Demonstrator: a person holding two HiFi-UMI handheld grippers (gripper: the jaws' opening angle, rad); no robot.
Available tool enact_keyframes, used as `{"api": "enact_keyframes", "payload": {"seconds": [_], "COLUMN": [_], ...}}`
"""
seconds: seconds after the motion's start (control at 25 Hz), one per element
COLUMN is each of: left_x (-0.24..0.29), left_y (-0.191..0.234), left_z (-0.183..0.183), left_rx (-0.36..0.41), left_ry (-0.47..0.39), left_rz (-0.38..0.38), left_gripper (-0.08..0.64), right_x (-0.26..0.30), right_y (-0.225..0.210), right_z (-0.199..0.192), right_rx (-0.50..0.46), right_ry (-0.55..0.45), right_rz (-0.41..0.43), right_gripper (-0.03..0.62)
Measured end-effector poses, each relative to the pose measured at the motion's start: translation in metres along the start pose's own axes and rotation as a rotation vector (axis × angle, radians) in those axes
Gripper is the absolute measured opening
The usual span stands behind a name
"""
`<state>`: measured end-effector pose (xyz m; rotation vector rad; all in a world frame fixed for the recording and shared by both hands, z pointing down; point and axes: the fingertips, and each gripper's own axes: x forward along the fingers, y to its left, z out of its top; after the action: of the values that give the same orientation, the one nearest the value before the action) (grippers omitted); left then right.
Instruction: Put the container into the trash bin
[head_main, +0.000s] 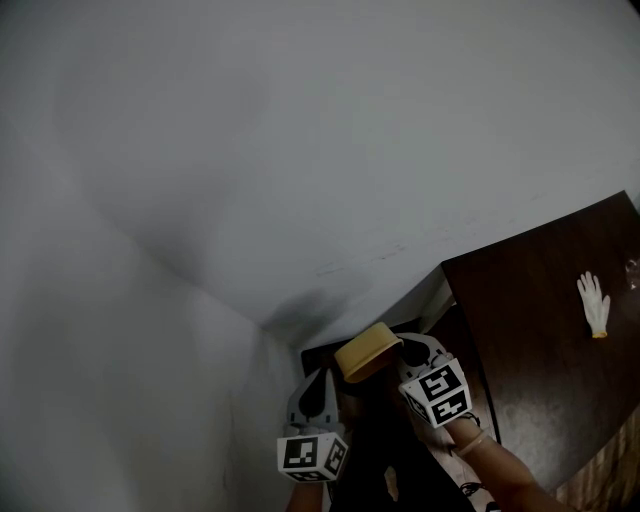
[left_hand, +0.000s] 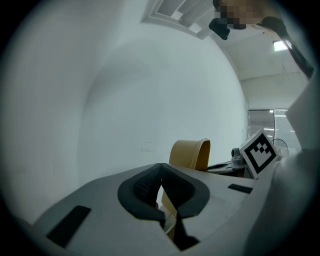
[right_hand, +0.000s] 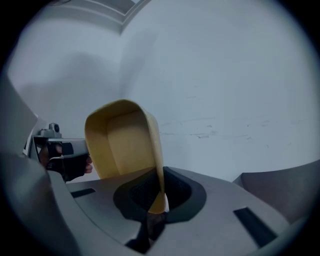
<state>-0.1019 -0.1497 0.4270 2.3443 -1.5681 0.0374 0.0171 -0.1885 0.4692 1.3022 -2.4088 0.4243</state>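
A tan, tub-shaped container hangs in the air between both grippers, in front of a pale wall. My right gripper is shut on the thin rim of the container, whose open side faces the camera. My left gripper also stands shut, with a thin tan edge pinched between its pads; this edge looks like part of the same container, which rises beyond the jaws. In the head view the left gripper sits lower left of the container and the right gripper is at its right. No trash bin is clearly visible.
A dark brown table fills the right of the head view, with a white glove lying on it. A dark shape lies below the grippers; I cannot tell what it is. The grey-white wall is close ahead.
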Motion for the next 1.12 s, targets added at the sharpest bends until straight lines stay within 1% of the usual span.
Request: {"api": "enact_keyframes", "payload": {"seconds": [0.16,0.36,0.6,0.8,1.0,1.12], "left_x": [0.004,0.010,0.016,0.021,0.029,0.030], "left_y": [0.014,0.029,0.049,0.066,0.081,0.089], "left_z": [-0.024,-0.053,-0.084,-0.112,-0.140,-0.157], "left_rx": [-0.010,-0.041,-0.116,-0.155,-0.173,-0.185], "left_ry": [0.017,0.042,0.043,0.049,0.070,0.086], "left_rz": [0.016,0.029,0.036,0.077,0.094,0.102], "left_gripper": [0.020,0.020,0.020,0.020,0.020,0.020], "right_x": [0.018,0.040,0.069,0.089,0.108,0.116], "right_y": [0.003,0.002,0.001,0.003,0.008,0.009], "right_z": [-0.022,-0.053,-0.084,-0.108,-0.133,-0.150], "right_rx": [-0.019,-0.026,-0.029,-0.054,-0.079,-0.078], "right_ry": [0.033,0.074,0.116,0.151,0.184,0.212], "right_rz": [0.009,0.011,0.005,0.010,0.022,0.016], "right_gripper": [0.018,0.018,0.018,0.018,0.018,0.018]}}
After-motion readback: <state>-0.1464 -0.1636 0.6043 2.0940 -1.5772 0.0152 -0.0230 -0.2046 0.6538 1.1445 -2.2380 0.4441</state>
